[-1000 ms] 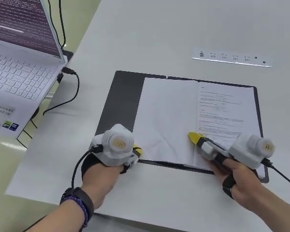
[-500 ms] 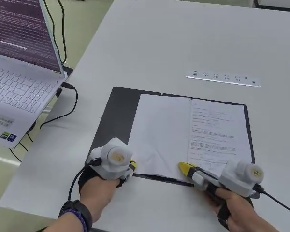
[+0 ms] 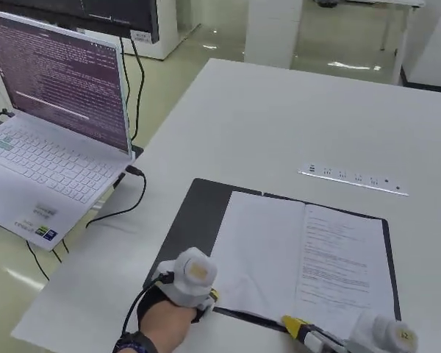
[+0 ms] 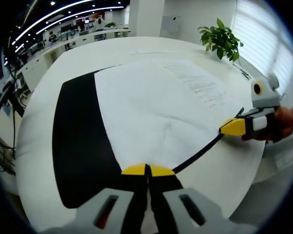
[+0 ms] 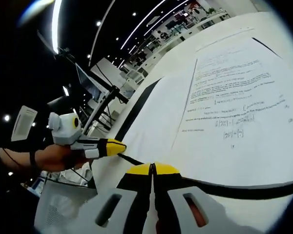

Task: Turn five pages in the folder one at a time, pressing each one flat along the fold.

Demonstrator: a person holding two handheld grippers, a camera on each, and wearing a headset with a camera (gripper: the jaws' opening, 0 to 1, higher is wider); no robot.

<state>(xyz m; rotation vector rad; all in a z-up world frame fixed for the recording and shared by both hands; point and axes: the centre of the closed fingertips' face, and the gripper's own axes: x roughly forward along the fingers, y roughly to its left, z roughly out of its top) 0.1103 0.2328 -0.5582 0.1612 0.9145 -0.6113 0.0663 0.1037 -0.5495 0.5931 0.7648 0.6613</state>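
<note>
With the folder (image 3: 195, 220) lying open on the table (image 3: 279, 110) and your left gripper (image 4: 147, 169) and right gripper (image 5: 153, 169) both closed tip to tip at its near edge (apparently gripping nothing), you look between pages: next, lift one right-hand sheet (image 3: 342, 265) alone.
</note>
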